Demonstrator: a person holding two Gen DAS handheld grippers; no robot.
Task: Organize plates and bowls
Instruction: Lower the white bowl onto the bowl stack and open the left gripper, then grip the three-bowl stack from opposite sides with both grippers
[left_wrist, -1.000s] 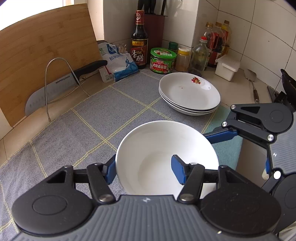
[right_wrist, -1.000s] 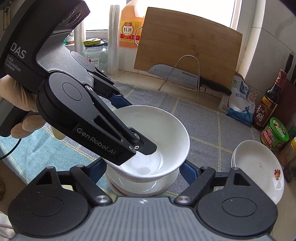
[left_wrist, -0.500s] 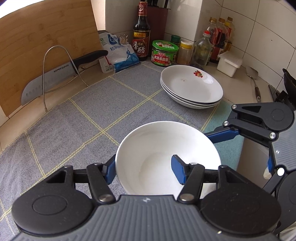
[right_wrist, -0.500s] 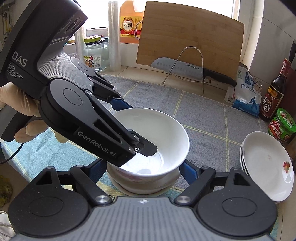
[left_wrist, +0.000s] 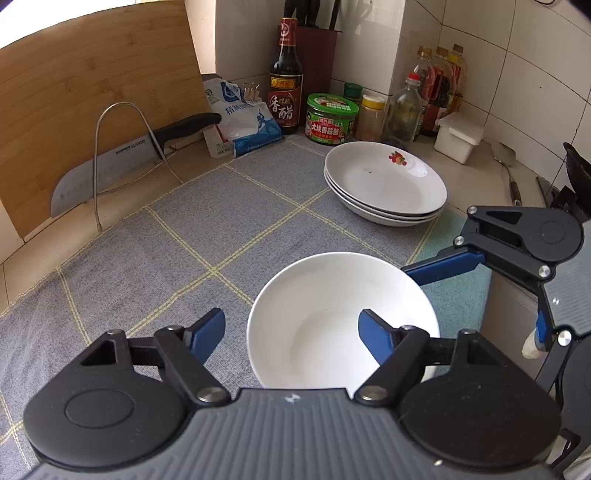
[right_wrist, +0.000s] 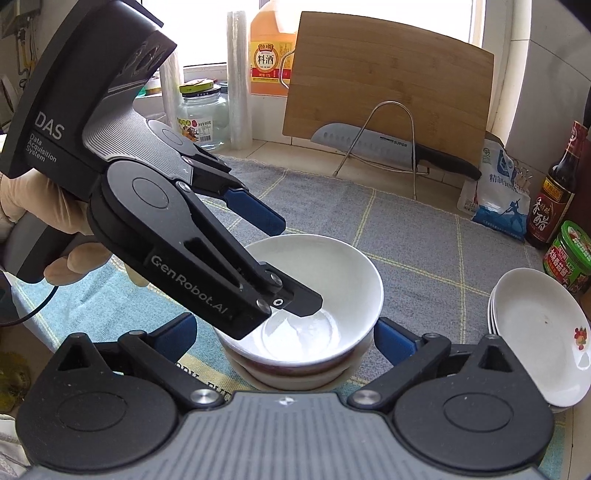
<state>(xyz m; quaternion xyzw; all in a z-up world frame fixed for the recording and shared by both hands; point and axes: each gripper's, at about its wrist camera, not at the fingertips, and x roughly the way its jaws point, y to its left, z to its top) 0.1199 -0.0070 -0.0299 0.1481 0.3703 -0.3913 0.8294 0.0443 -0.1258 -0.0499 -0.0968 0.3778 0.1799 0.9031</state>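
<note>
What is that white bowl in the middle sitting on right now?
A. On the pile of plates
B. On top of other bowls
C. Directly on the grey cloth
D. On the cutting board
B: in the right wrist view the white bowl sits nested on other bowls, whose rims show beneath it, apart from the pile of plates.

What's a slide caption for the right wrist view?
Left hand-held gripper open over white bowl stacked on another bowl.

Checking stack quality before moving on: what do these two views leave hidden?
- Lower bowls: right wrist view shows only rims under the white ceramic top bowl; count unclear.
- Top bowl's near rim: left tongs body covers it.
- Knife block: top cut off, left view.
</note>
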